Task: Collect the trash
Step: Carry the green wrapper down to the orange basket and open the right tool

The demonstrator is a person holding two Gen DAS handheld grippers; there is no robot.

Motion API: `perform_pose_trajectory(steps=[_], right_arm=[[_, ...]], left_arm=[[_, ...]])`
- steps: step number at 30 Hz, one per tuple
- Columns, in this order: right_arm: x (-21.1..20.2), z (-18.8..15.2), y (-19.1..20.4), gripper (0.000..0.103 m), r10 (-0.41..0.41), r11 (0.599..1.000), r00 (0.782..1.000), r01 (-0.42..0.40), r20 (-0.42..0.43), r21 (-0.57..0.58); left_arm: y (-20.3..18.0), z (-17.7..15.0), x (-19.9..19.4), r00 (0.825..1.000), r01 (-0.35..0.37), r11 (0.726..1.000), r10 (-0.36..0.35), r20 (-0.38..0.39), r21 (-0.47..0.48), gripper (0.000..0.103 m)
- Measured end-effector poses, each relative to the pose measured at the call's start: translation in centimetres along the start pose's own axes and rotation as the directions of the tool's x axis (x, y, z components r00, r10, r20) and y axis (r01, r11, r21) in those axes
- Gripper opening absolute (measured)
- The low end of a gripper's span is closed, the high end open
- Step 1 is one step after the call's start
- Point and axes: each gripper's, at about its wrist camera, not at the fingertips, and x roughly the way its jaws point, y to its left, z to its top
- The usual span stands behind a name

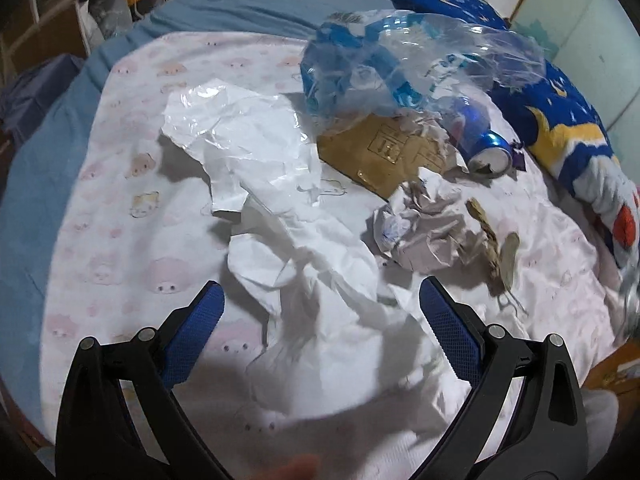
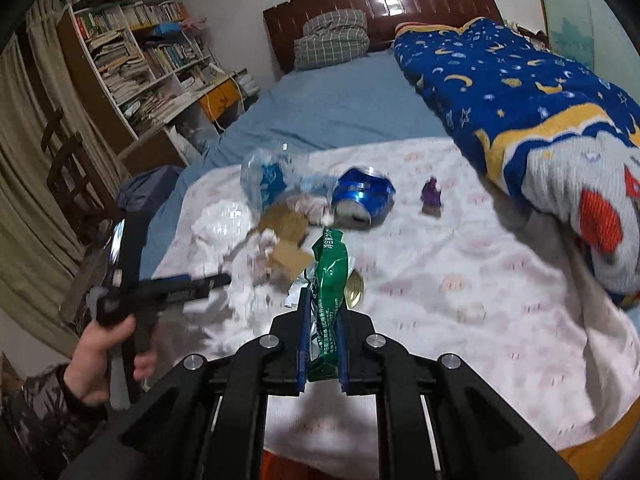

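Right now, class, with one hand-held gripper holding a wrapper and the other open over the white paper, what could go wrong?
1. The green wrapper is pinched at one end by the right hand-held gripper; it could slip out.
2. The open left hand-held gripper might catch the pink sheet along with the crumpled white paper.

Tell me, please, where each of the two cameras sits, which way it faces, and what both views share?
Left wrist: rides the open left gripper, looking steeply down at white crumpled paper; only its fingers show.
Right wrist: rides the right gripper, shut on a green wrapper, facing up the bed toward the headboard; the left hand shows.
Shared: blue can, clear plastic bag, cardboard.
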Motion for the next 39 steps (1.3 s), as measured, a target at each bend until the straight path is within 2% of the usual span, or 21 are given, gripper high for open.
perform_pose_trajectory(steps=[1,2,3,4,5,6,9,12,18,24,27,30,35,37,39], right_arm=[[0.0,-0.6,0.1,0.012,-0.002,1.0,1.0,0.002,-0.004,-0.003],[0.1,-1.1,0.2,0.012,-0.005,1.0,1.0,0.004,-0.011,-0.007],[0.0,-1.6,0.2,0.012,-0.004,1.0,1.0,0.004,-0.015,-0.005],[0.1,-1.8,0.1,0.012,-0.002,1.0,1.0,0.002,-0.018,-0.002],[0.0,-2.1,0.1,0.012,0.001,1.0,1.0,-0.001,-0.022,0.001],[0.1,-2.2,0.0,0.012,-0.001,1.0,1.0,0.001,-0.025,0.001],[-0.2,-2.2,0.1,0.012,-0.005,1.0,1.0,0.005,-0.024,-0.001],[-1.3,-1.7,0.5,0.012,-0.004,1.0,1.0,0.004,-0.01,-0.018],[-5.3,-0.7,2.0,0.012,-0.01,0.998,0.999,0.012,0.038,-0.056],[-11.7,-0.8,4.2,0.012,-0.013,0.995,0.996,0.022,0.093,-0.095],[-15.1,-2.0,5.3,0.012,-0.01,0.995,0.993,0.022,0.115,-0.099],[-17.3,-4.4,6.1,0.012,-0.012,0.997,0.993,0.021,0.12,-0.072],[-17.6,-10.7,7.0,0.012,-0.035,0.999,0.996,0.037,0.08,-0.025],[-16.2,-13.3,6.8,0.012,-0.046,0.999,0.998,0.046,0.033,-0.014],[-14.3,-15.3,6.4,0.012,-0.044,0.999,0.999,0.045,-0.012,0.015]], left_arm=[[0.3,0.0,0.4,1.0,-0.001,1.0,0.001,-0.009,-0.018,0.083],[0.5,-0.1,0.9,1.0,-0.011,1.0,0.01,-0.024,-0.028,0.062],[0.5,-0.2,1.1,0.999,-0.017,0.999,0.016,-0.03,-0.029,0.054],[0.6,-0.5,1.1,1.0,-0.006,0.999,0.005,-0.028,-0.033,0.053],[0.6,-0.6,1.1,1.0,0.004,1.0,-0.005,-0.027,-0.031,0.045],[0.4,-0.7,0.9,1.0,0.01,1.0,-0.01,-0.02,-0.021,0.03],[0.2,-0.9,-0.3,1.0,-0.011,1.0,0.011,0.009,-0.008,0.016],[0.1,-1.0,-1.8,0.999,-0.019,1.0,0.019,0.042,0.002,0.007],[-0.3,-1.4,-7.8,0.992,-0.06,0.998,0.055,0.118,0.034,0.005],[-1.7,-3.5,-17.3,0.974,-0.116,0.99,0.097,0.204,0.08,0.005],[-2.9,-6.1,-22.4,0.969,-0.098,0.989,0.069,0.238,0.109,0.005],[-4.2,-9.2,-25.2,0.968,-0.084,0.989,0.053,0.246,0.118,0.005],[-5.9,-14.3,-24.5,0.975,-0.073,0.987,0.04,0.221,0.141,0.005],[-6.8,-16.2,-22.0,0.982,-0.076,0.981,0.041,0.187,0.181,0.005],[-7.2,-17.5,-19.5,0.992,-0.06,0.98,0.037,0.119,0.192,0.005]])
